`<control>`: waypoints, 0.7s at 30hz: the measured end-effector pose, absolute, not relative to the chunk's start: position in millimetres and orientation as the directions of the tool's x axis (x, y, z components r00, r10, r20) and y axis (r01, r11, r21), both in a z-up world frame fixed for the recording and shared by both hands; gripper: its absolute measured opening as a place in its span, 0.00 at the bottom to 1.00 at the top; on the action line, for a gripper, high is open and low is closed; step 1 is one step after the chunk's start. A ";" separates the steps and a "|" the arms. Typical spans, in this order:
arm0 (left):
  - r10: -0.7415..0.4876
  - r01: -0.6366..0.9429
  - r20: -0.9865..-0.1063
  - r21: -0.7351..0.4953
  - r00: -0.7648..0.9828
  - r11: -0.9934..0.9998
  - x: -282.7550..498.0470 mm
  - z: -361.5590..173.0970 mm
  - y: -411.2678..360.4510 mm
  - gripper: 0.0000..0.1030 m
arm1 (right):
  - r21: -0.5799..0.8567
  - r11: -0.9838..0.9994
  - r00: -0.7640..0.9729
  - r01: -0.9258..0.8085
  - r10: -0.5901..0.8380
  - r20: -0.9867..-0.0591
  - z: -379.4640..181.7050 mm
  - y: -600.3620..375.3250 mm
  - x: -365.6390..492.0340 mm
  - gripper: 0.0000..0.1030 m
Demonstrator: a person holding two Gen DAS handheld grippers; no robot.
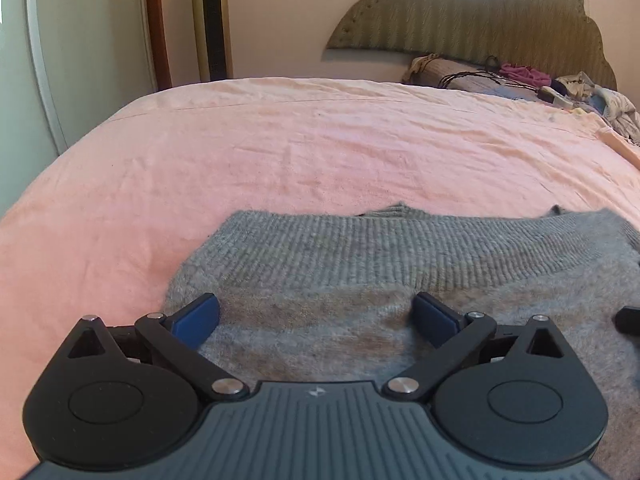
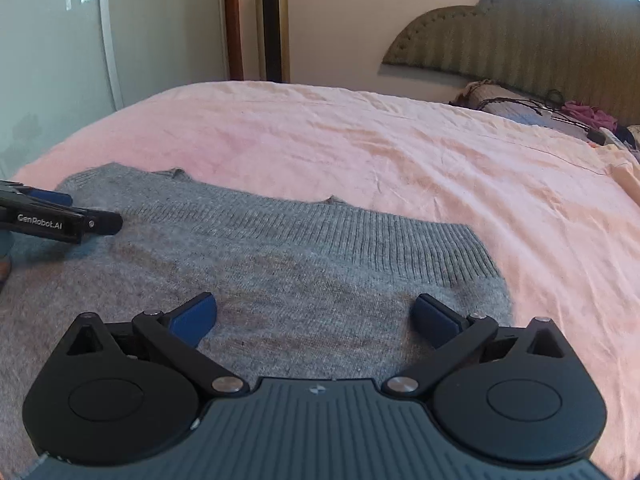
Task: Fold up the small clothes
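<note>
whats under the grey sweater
The pink bedsheet shows all round the grey sweater, which lies on it. Whatever sits beneath the knit is covered.

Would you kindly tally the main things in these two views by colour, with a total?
Grey: 1, the knitted sweater.
Pink: 1, the bed sheet.
Gold: 1, the tower fan.
Green: 1, the headboard.
Black with blue pads: 2, the left hand-held gripper and the right hand-held gripper, both open.
Total: 6.
</note>
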State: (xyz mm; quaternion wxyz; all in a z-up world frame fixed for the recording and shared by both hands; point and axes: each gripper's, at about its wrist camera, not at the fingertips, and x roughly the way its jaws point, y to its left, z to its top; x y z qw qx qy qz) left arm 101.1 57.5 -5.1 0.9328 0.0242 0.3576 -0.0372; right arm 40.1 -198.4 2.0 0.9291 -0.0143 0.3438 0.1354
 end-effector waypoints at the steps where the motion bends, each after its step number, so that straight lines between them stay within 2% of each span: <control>1: -0.045 0.083 -0.667 0.025 0.744 0.996 102.1 -5.3 55.3 1.00 | 0.072 0.963 0.729 -0.259 0.244 -0.640 2.1 -199.7 40.0 1.00; 5: -0.014 0.057 -0.657 0.044 0.754 0.997 100.5 -3.7 50.4 1.00 | 0.043 0.966 0.735 -0.255 0.222 -0.641 0.9 -191.9 44.7 1.00; 8: 0.064 -0.036 -0.618 0.058 0.784 0.998 69.7 9.0 51.1 1.00 | 0.052 0.968 0.743 -0.247 0.224 -0.631 1.4 -194.4 40.1 1.00; 14: -0.060 -0.159 -0.537 -0.353 0.842 0.922 -60.5 28.7 102.3 1.00 | 0.046 0.973 0.755 -0.228 0.207 -0.622 2.9 -194.6 33.7 1.00; 18: -0.105 -0.224 -0.523 -0.527 0.846 0.820 -123.0 14.4 128.6 1.00 | 0.046 0.972 0.754 -0.229 0.207 -0.623 2.8 -194.0 34.9 1.00; 21: -0.146 -0.233 -0.525 -0.587 0.838 0.775 -137.0 0.3 131.0 1.00 | 0.047 0.972 0.754 -0.229 0.208 -0.623 2.9 -194.3 34.5 1.00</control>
